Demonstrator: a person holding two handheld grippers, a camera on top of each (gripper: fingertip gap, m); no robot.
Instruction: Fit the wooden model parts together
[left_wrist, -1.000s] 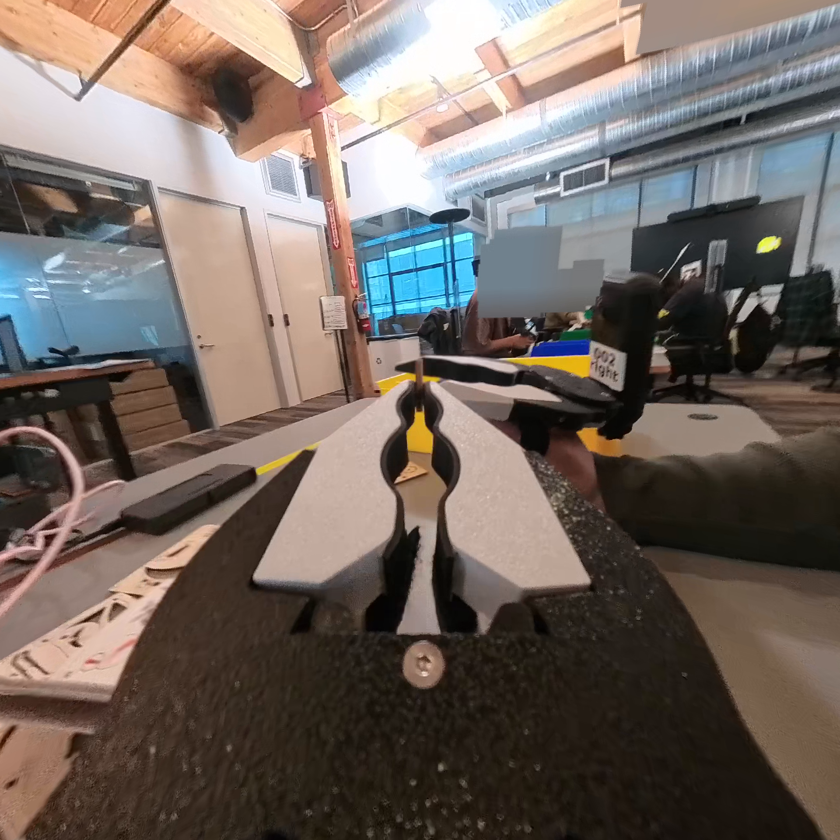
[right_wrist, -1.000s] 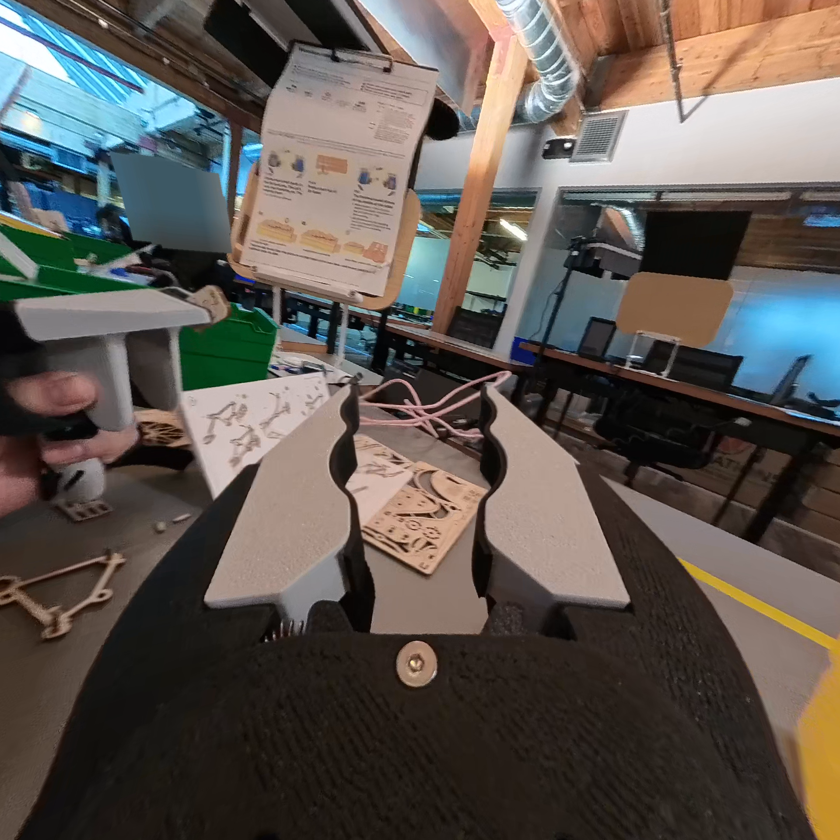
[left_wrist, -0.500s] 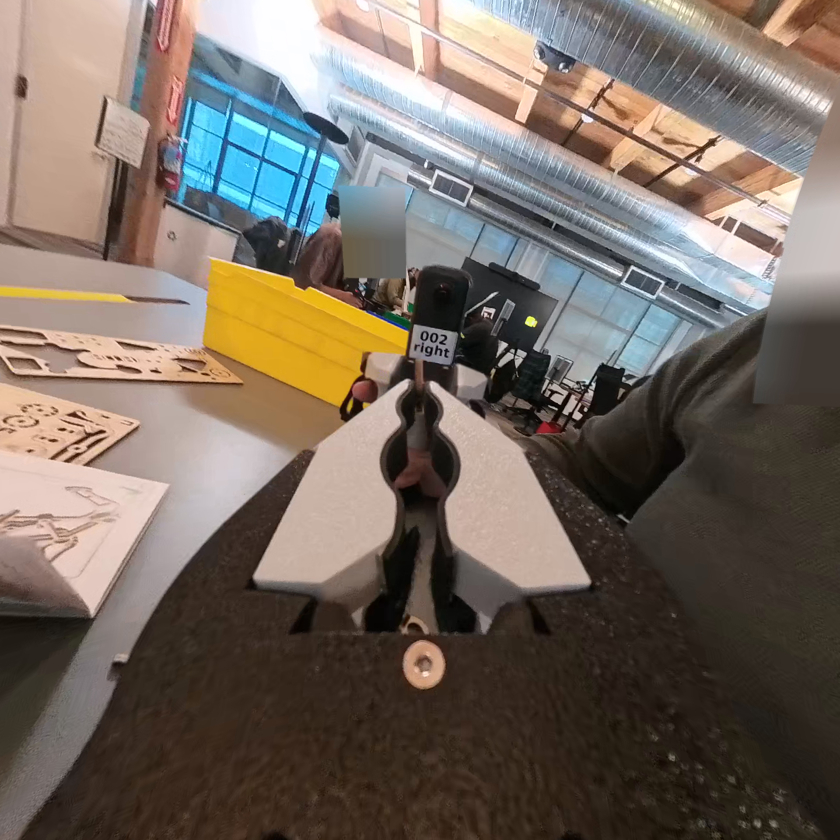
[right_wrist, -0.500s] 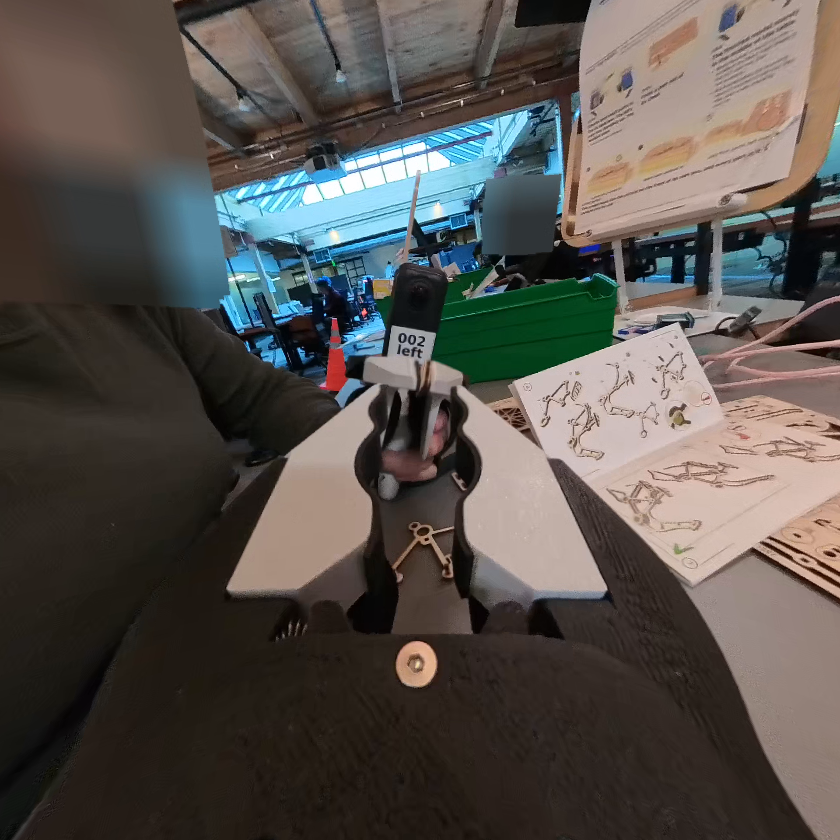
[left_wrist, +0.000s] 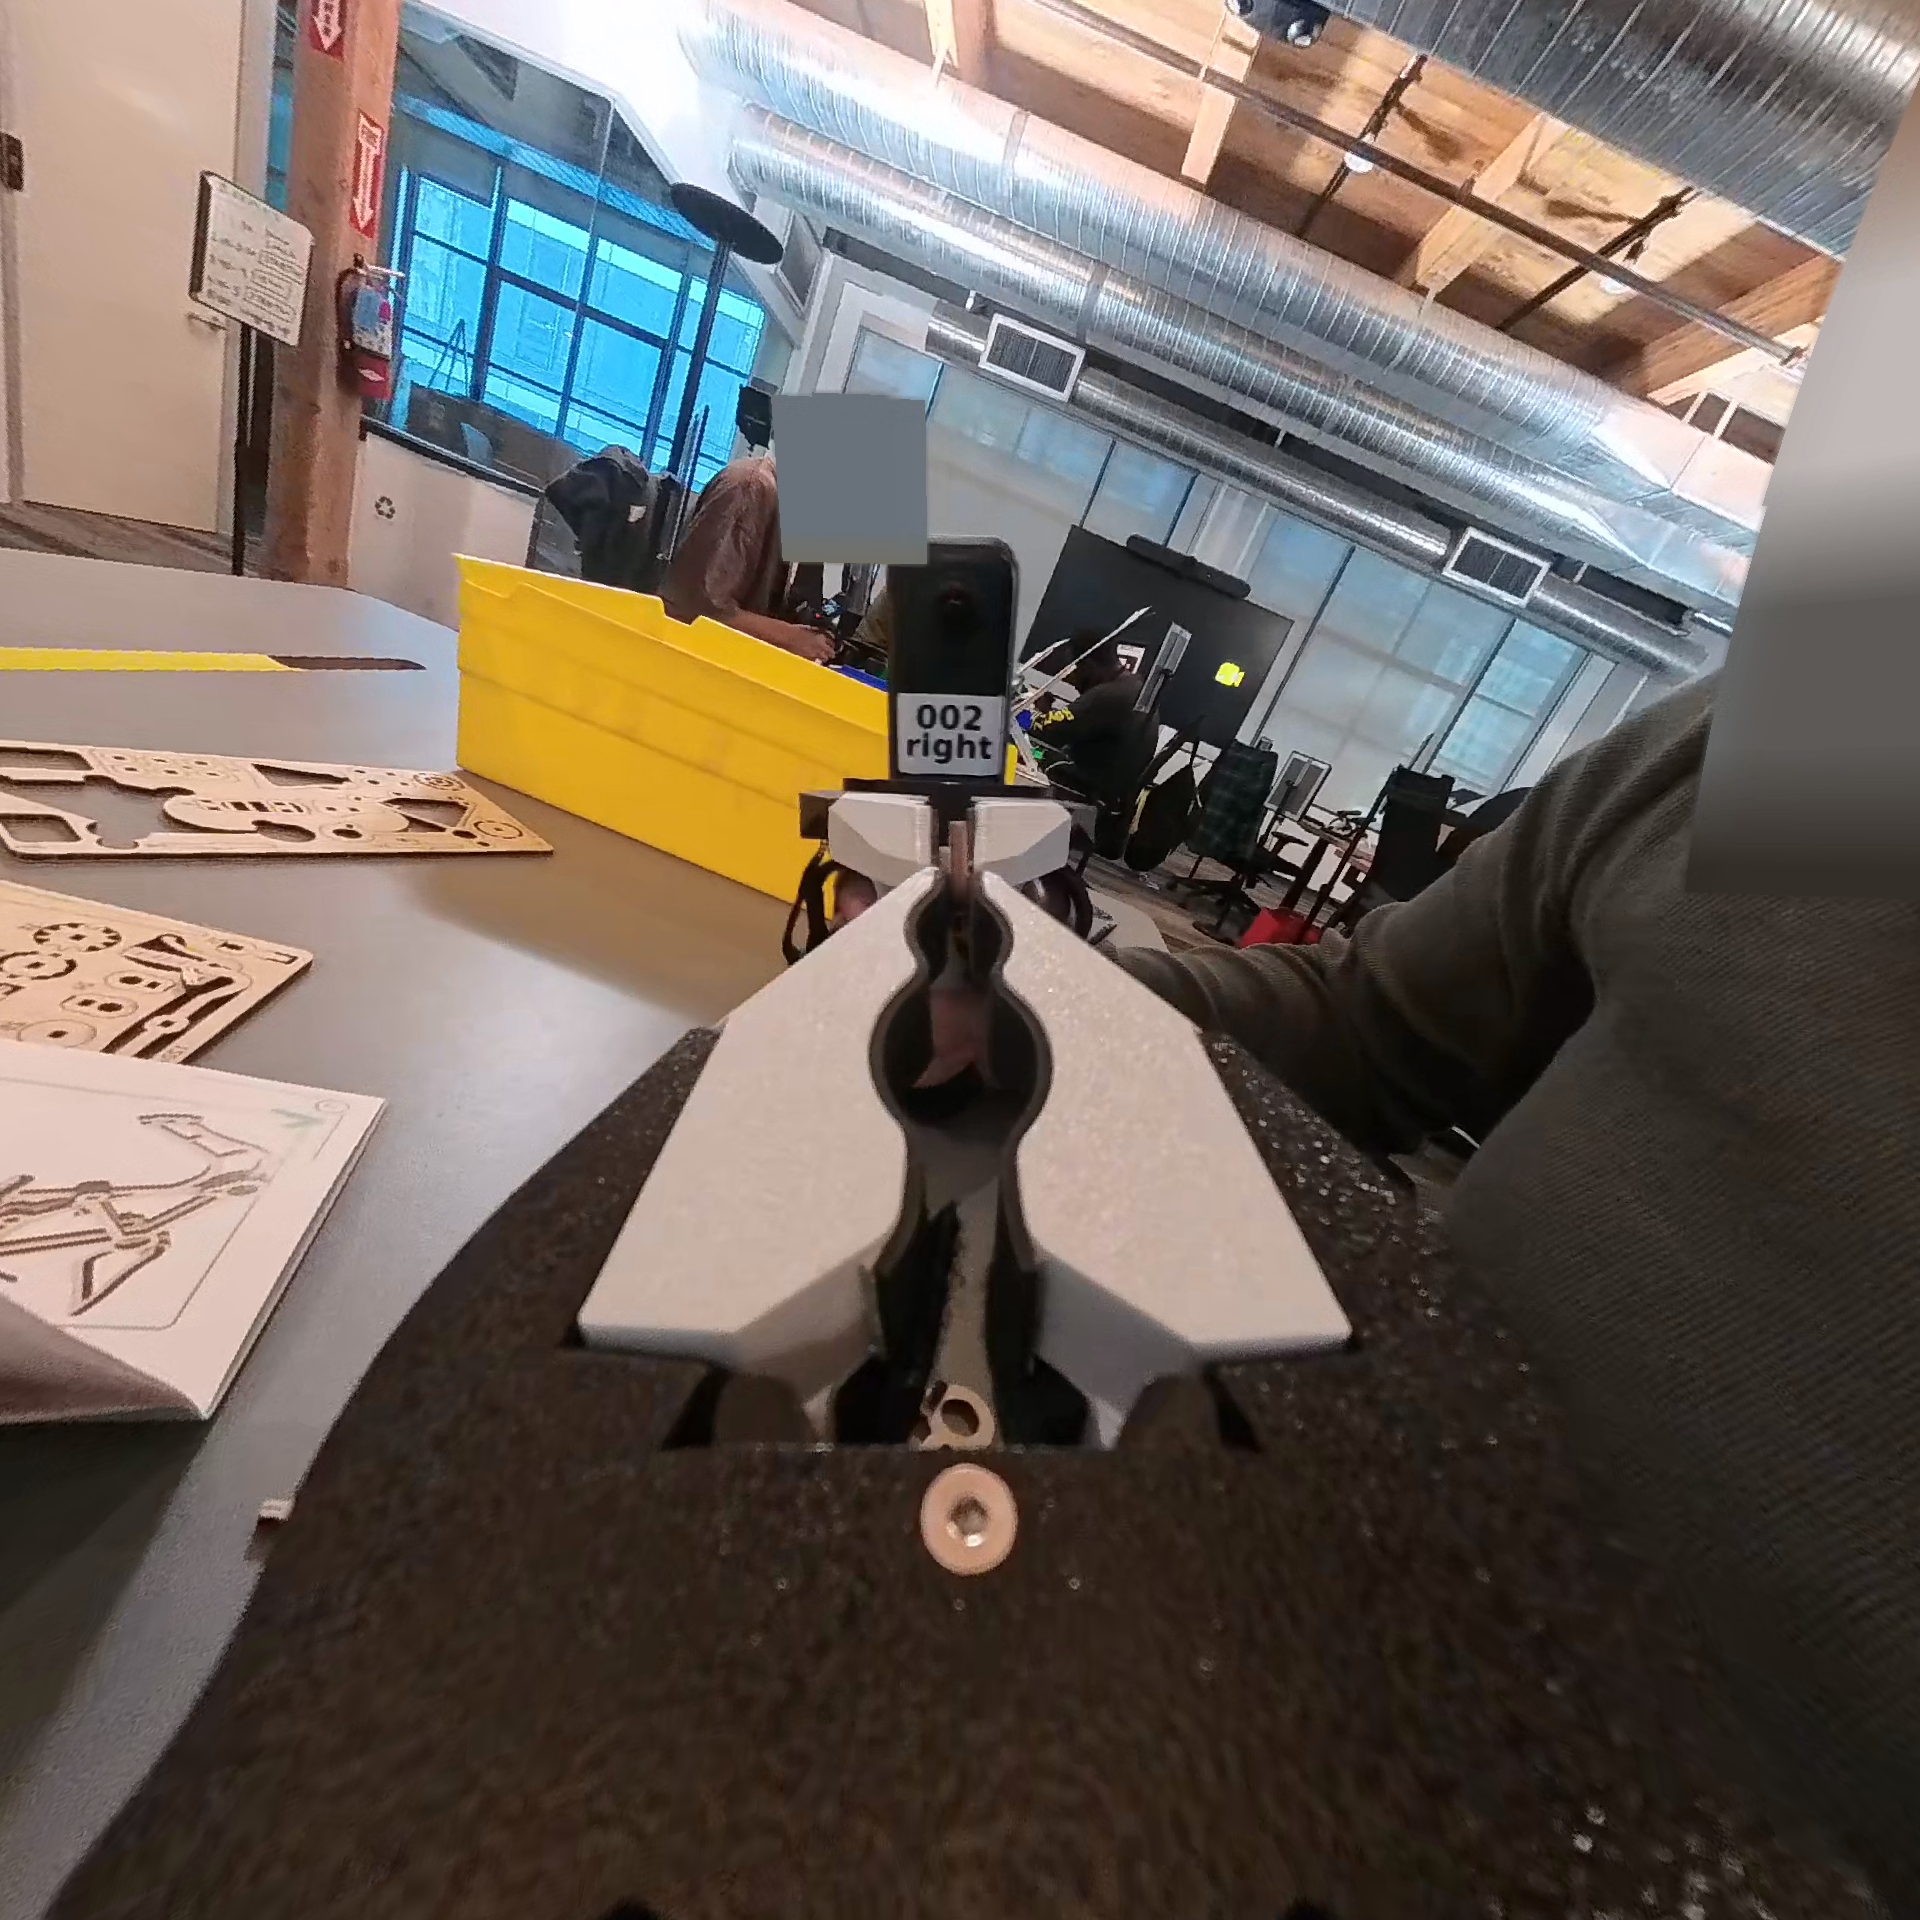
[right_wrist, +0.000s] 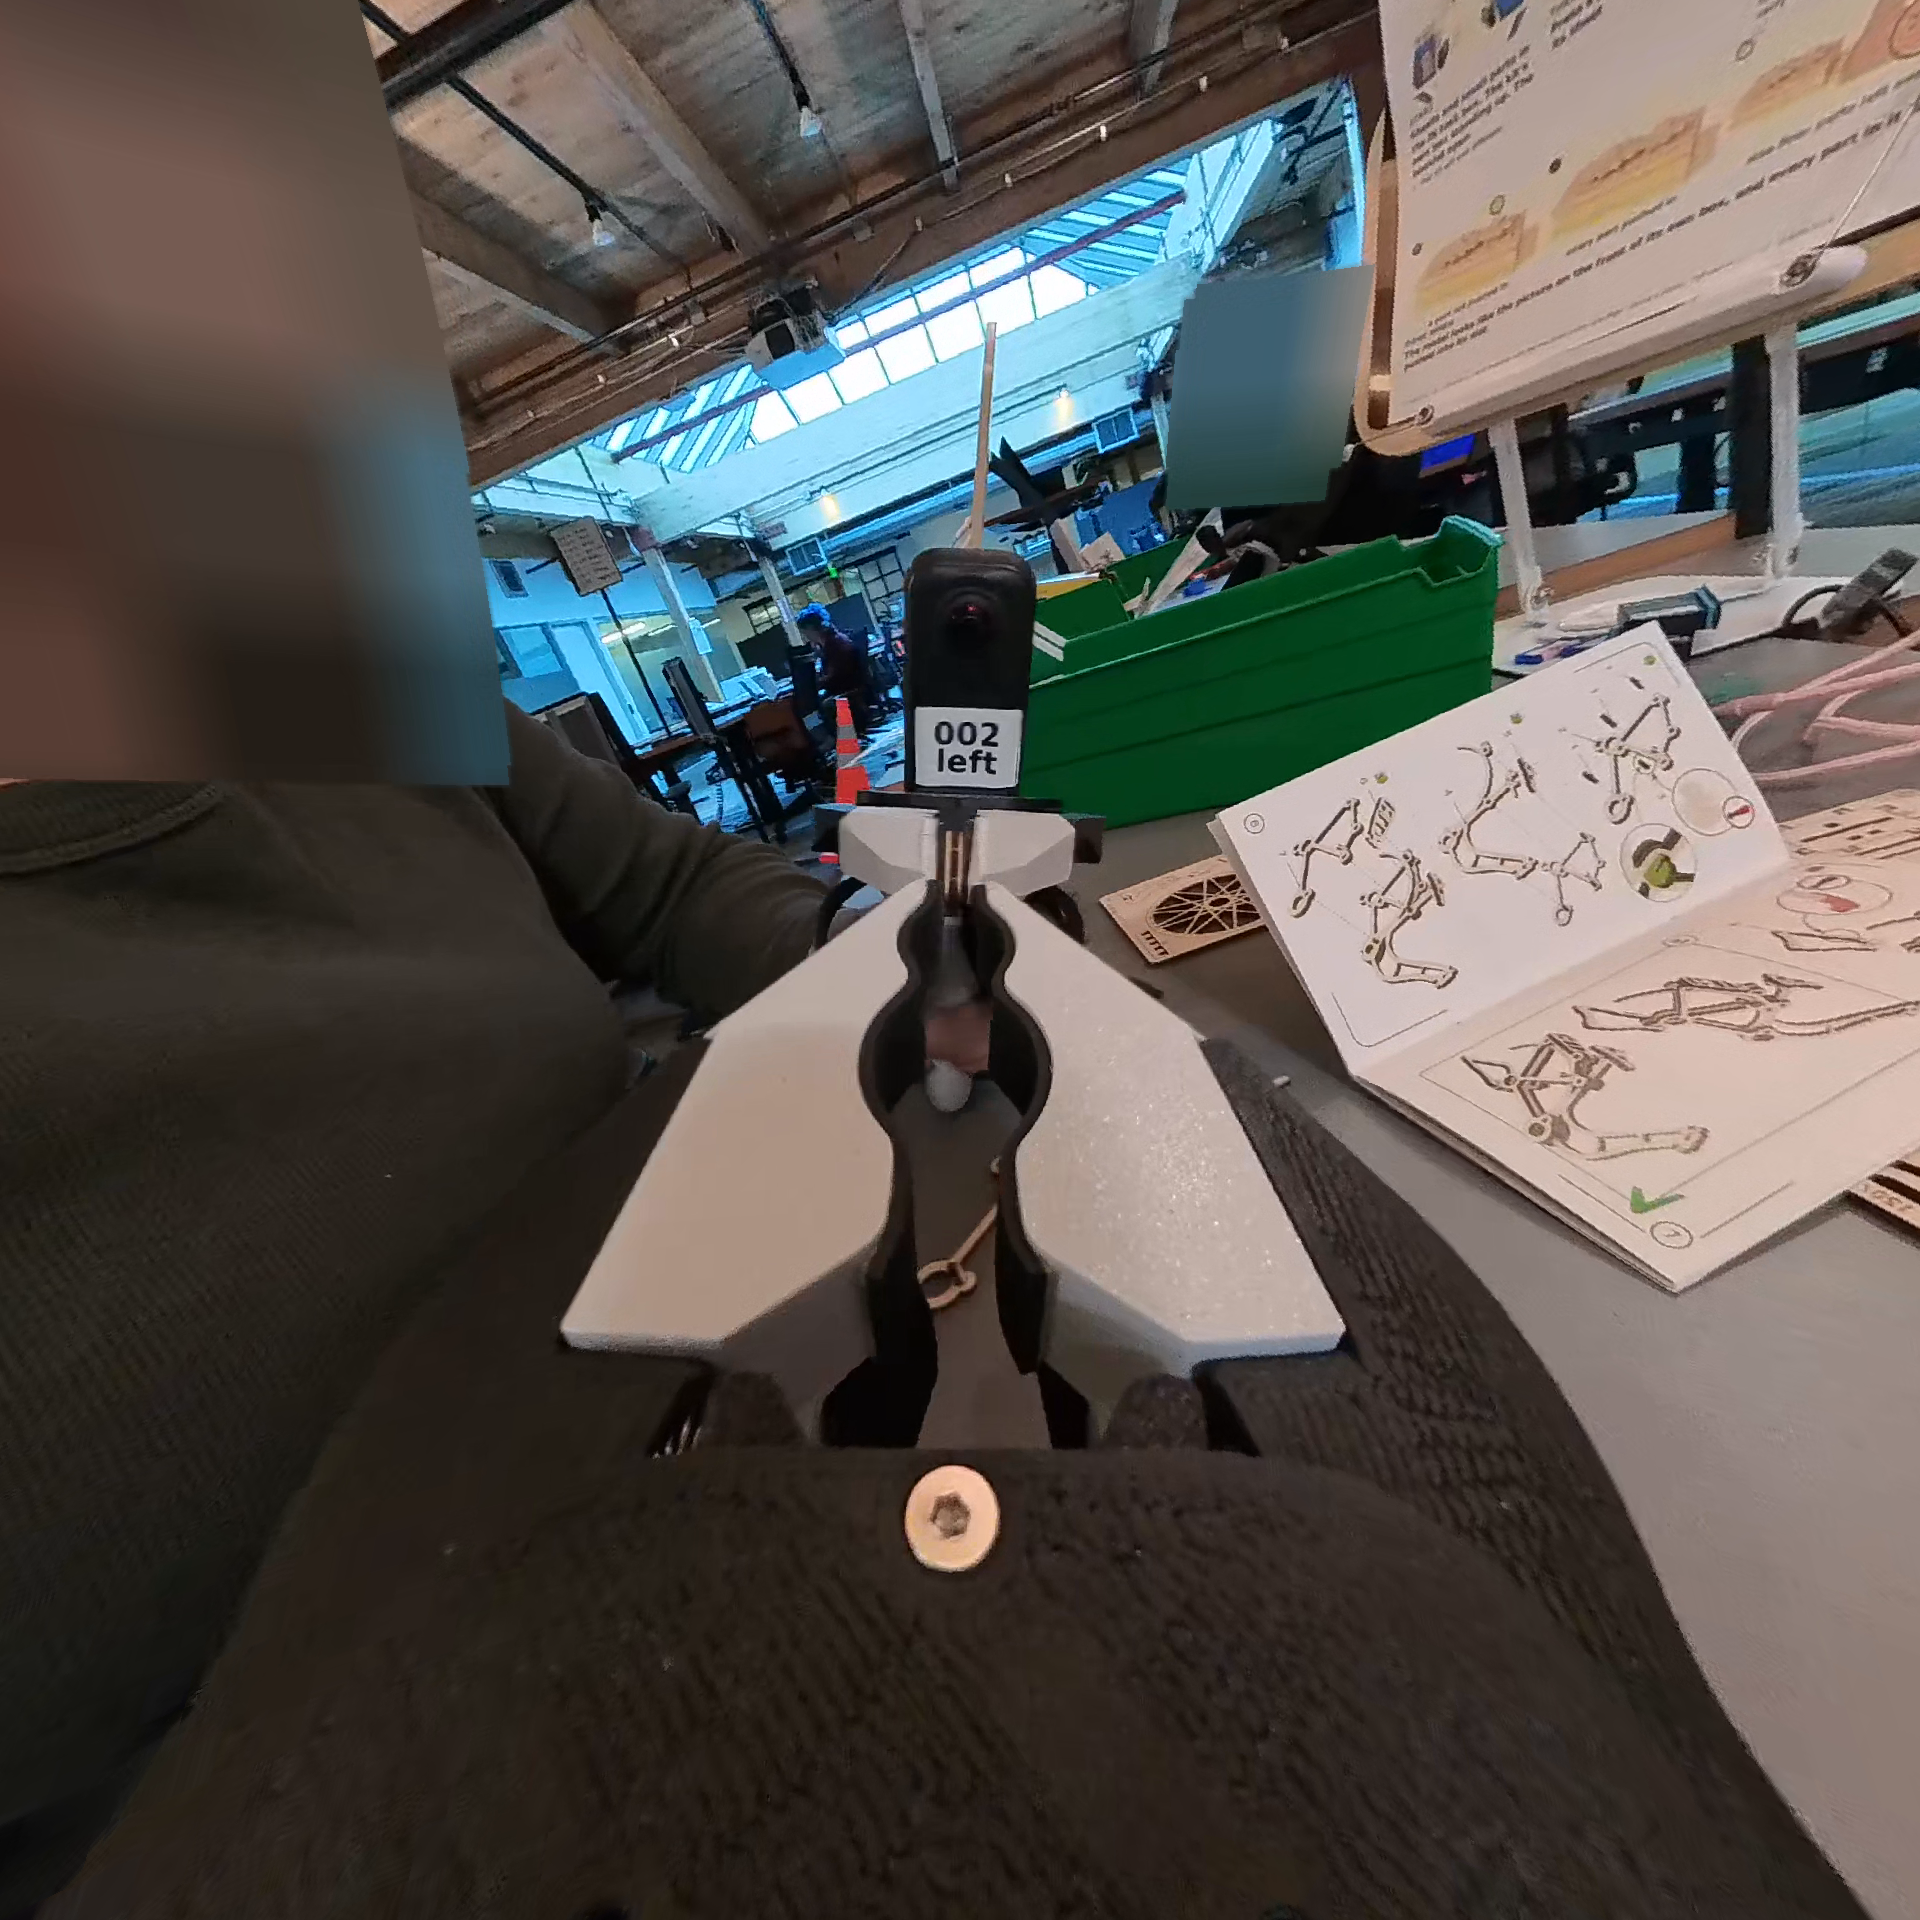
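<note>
Both tongs—left (left_wrist: 961, 883), right (right_wrist: 961, 894)—pinch one thin wooden piece (left_wrist: 958, 847) nose to nose; press squarely, without twisting.

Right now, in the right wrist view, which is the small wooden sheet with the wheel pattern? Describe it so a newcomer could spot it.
Find the green bin at the far side of the grey table, then the open instruction booklet lying in front of it. The small wooden sheet lies flat just left of the booklet. It alone shows a round spoked wheel cut into it.
</note>
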